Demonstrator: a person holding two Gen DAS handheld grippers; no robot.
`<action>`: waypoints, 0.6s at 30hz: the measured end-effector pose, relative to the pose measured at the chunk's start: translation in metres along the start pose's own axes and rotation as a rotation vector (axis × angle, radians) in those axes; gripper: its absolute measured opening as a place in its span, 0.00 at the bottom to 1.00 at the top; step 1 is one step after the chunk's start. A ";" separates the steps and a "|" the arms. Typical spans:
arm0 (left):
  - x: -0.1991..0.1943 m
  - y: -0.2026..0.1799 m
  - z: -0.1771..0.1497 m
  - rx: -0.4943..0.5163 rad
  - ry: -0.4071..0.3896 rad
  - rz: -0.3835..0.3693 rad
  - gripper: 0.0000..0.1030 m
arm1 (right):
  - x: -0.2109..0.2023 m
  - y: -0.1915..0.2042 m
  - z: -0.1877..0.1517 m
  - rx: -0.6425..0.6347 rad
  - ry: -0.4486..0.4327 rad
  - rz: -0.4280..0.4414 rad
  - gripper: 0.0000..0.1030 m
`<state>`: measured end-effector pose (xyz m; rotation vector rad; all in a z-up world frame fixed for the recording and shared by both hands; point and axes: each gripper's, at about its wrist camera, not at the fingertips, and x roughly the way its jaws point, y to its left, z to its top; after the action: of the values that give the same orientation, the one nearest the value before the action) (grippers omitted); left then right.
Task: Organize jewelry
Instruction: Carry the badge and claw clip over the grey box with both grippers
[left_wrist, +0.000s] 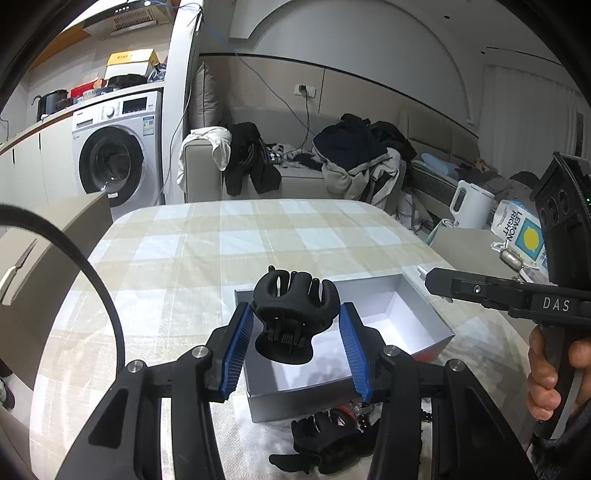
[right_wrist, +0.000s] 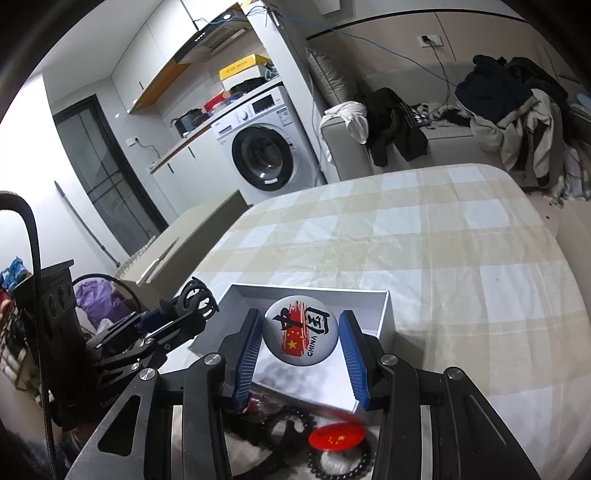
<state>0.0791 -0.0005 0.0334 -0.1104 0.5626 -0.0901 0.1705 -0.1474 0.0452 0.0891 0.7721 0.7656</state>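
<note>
Your left claw (left_wrist: 297, 332) pinches a clip (left_wrist: 295, 314), your right claw (right_wrist: 301, 341) a badge (right_wrist: 301, 330), both over the seemingly empty box (left_wrist: 406, 317); more pieces wait on the tabletop (left_wrist: 221, 251).

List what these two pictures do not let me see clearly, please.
- Left wrist view: the second claw clip and red item lie before the box, half hidden by the left hand-held gripper, which holds a clip.
- Right wrist view: the bead chain is cut by the bottom edge; the red badge is blurred.
- Right wrist view: the box floor lies partly behind the white badge in the right hand-held gripper.
</note>
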 end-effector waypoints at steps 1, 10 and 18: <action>0.002 0.000 0.000 0.000 0.007 -0.004 0.41 | 0.003 -0.001 0.000 0.002 0.008 -0.004 0.40; 0.013 -0.005 -0.001 0.016 0.041 -0.014 0.41 | 0.018 -0.006 -0.004 0.011 0.044 -0.033 0.40; 0.015 -0.010 -0.003 0.049 0.059 -0.012 0.41 | 0.024 -0.004 -0.005 0.000 0.055 -0.037 0.40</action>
<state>0.0896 -0.0126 0.0242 -0.0642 0.6180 -0.1193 0.1800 -0.1357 0.0260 0.0535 0.8238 0.7360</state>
